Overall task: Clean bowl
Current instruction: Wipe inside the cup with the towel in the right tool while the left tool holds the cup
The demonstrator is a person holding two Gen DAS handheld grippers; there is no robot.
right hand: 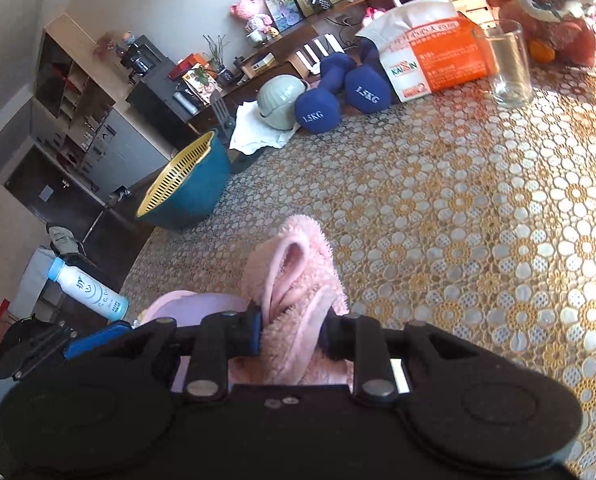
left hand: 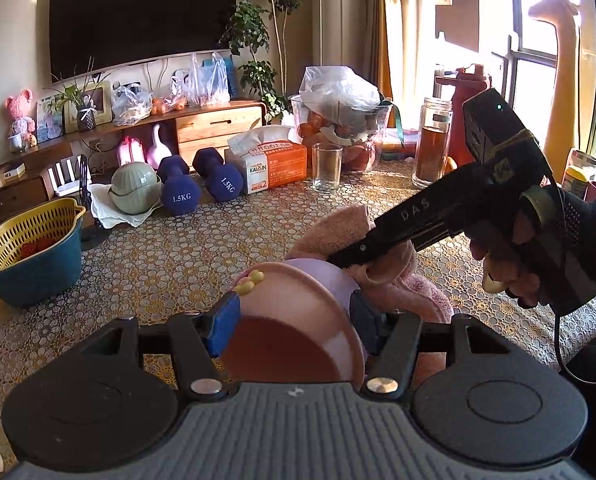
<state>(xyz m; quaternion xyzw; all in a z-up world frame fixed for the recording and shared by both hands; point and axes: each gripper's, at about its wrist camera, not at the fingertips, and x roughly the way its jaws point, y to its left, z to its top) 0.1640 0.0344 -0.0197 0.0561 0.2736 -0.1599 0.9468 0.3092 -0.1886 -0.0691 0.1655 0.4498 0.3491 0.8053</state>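
Your left gripper [left hand: 293,320] holds the pink bowl [left hand: 298,320] on edge above the tabletop [left hand: 169,256], its fingers [left hand: 225,326] closed on the rim. Your right gripper [right hand: 293,332] has its fingers [right hand: 251,334] clamped on a fluffy pink cloth [right hand: 293,280], which presses against the bowl's far side.

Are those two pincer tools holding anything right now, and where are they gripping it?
Yes. The left gripper clamps the pink bowl across its rim, bowl tilted. The right gripper pinches a bunched fold of the fluffy pink cloth.
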